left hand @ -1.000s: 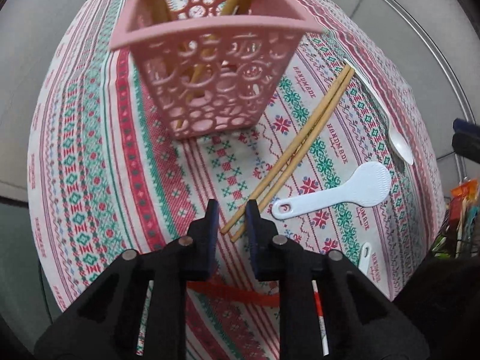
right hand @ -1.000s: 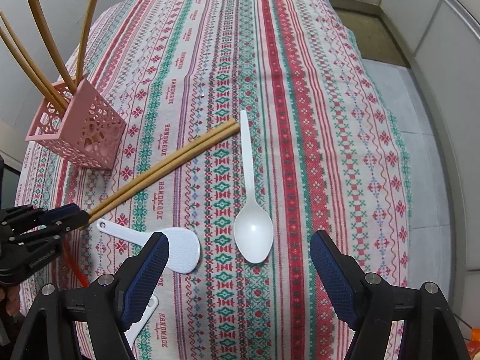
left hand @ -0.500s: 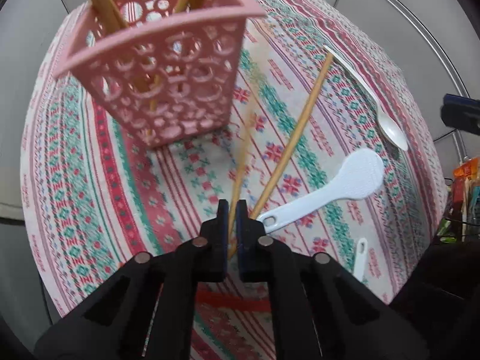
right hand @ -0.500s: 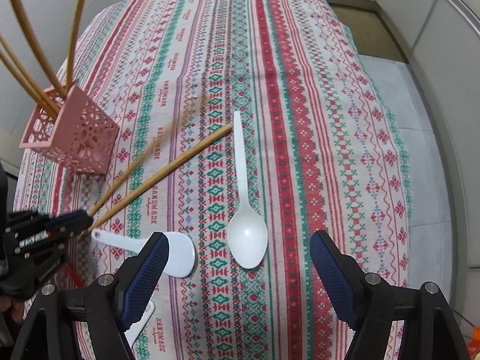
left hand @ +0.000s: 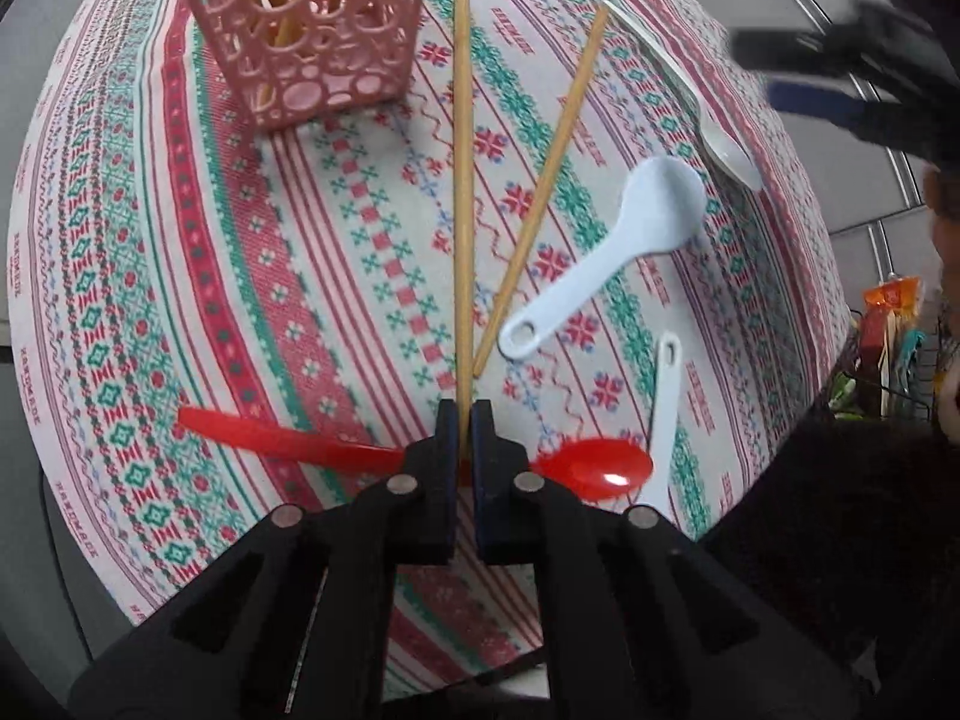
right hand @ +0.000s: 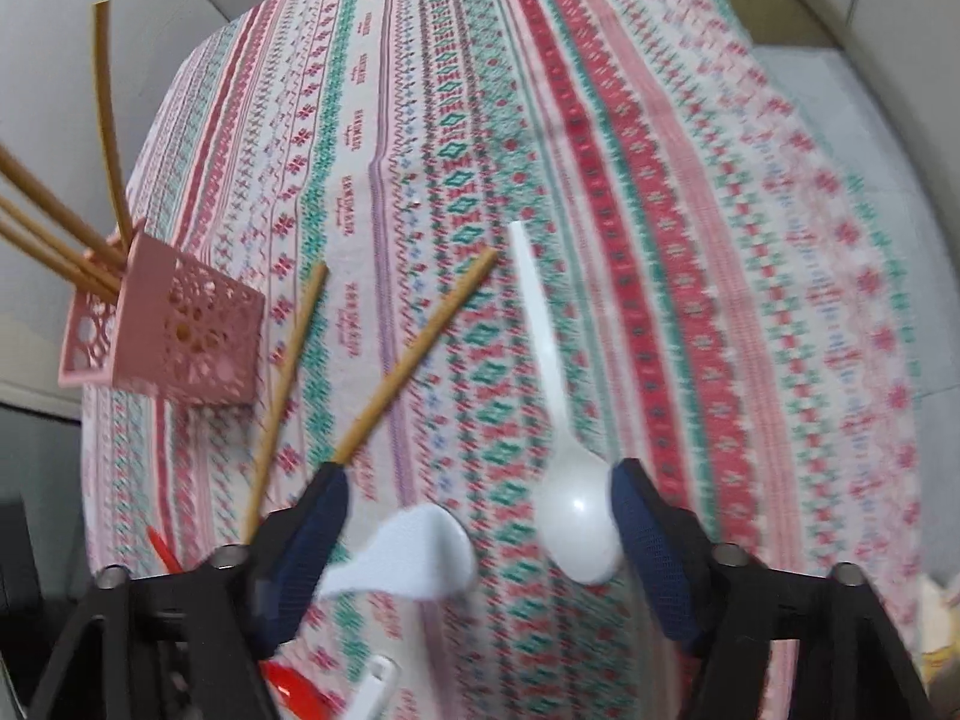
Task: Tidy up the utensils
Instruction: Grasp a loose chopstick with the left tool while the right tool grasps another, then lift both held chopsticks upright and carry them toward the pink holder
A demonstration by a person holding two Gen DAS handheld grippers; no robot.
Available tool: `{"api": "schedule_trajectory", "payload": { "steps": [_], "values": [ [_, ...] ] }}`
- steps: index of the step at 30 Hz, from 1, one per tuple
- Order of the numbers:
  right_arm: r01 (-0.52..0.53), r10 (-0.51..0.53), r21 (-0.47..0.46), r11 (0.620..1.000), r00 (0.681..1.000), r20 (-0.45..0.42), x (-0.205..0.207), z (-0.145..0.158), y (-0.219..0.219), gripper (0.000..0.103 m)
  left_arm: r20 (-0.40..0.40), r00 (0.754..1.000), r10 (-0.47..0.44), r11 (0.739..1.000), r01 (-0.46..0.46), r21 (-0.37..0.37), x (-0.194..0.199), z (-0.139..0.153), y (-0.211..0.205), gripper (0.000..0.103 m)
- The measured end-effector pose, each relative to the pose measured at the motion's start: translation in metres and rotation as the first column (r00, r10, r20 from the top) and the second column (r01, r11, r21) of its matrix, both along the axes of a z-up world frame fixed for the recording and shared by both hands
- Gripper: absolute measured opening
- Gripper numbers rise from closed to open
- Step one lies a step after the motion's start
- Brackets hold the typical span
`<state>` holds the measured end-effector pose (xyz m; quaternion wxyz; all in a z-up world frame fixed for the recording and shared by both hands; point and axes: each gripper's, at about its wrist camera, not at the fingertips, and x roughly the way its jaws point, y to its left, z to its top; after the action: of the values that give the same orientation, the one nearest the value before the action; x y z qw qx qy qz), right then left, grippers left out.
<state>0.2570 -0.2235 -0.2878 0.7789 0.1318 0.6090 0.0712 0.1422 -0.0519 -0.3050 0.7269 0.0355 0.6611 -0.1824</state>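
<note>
Chopstick [left hand: 461, 180] pinched by left gripper [left hand: 462, 420]; second chopstick [left hand: 543, 180], white scoop [left hand: 606, 258] beside – pink basket [left hand: 312, 30] holds more chopsticks. Right gripper [right hand: 480, 516] spread.

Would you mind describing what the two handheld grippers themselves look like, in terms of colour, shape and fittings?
Both look alike. The left gripper has a matte black frame of angular linkage arms with triangular cut-outs, joined by round silver pins, and flat dark blue finger pads. The right gripper has the same black frame and silver pins, with dark blue pads that show a fine textured grid. No cables, labels or sleeves are visible.
</note>
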Motion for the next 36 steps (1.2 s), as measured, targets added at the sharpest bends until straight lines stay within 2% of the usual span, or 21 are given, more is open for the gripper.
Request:
{"api": "schedule_trajectory", "payload": {
  "steps": [4, 8, 12, 14, 16, 18, 22, 28, 36],
  "values": [
    [0.025, -0.024, 0.017, 1.000, 0.999, -0.038, 0.021, -0.019, 0.016, 0.050, 0.022, 1.000, -0.003, 1.000, 0.004, -0.022, -0.012, 0.006, 0.012, 0.005],
    [0.062, -0.060, 0.025, 0.998, 0.996, -0.072, 0.039, -0.038, 0.032, 0.042, 0.048, 0.999, 0.014, 0.998, -0.011, -0.055, -0.005, 0.017, 0.023, 0.005],
    [0.092, -0.093, -0.017, 0.996, 0.993, -0.067, 0.052, -0.047, 0.041, 0.032, 0.069, 0.997, 0.040, 0.997, -0.035, -0.071, 0.005, 0.022, 0.034, 0.019],
    [0.121, -0.123, -0.039, 0.992, 0.991, -0.046, 0.058, -0.048, 0.044, 0.027, 0.093, 0.995, 0.046, 0.997, -0.040, -0.069, 0.011, 0.028, 0.038, 0.020],
    [0.140, -0.142, -0.060, 0.988, 0.989, -0.036, 0.061, -0.049, 0.044, 0.015, 0.121, 0.991, 0.047, 0.997, -0.040, -0.059, 0.015, 0.035, 0.041, 0.022],
    [0.173, -0.174, -0.044, 0.984, 0.985, -0.021, 0.063, -0.050, 0.042, 0.013, 0.150, 0.988, 0.037, 0.998, -0.030, -0.048, 0.020, 0.041, 0.042, 0.027],
    [0.196, -0.195, 0.032, 0.980, 0.980, -0.024, 0.061, -0.049, 0.032, 0.009, 0.189, 0.982, 0.008, 1.000, -0.002, -0.028, 0.025, 0.044, 0.033, 0.027],
    [0.185, -0.192, 0.168, 0.968, 0.981, 0.029, 0.037, -0.013, 0.011, 0.007, 0.256, 0.966, -0.017, 0.999, 0.024, -0.023, 0.031, 0.052, 0.010, 0.027],
    [0.159, -0.205, 0.225, 0.961, 0.959, 0.196, -0.003, 0.058, -0.037, 0.007, 0.313, 0.949, -0.046, 0.999, 0.039, 0.029, 0.059, 0.060, -0.043, 0.027]
  ]
}}
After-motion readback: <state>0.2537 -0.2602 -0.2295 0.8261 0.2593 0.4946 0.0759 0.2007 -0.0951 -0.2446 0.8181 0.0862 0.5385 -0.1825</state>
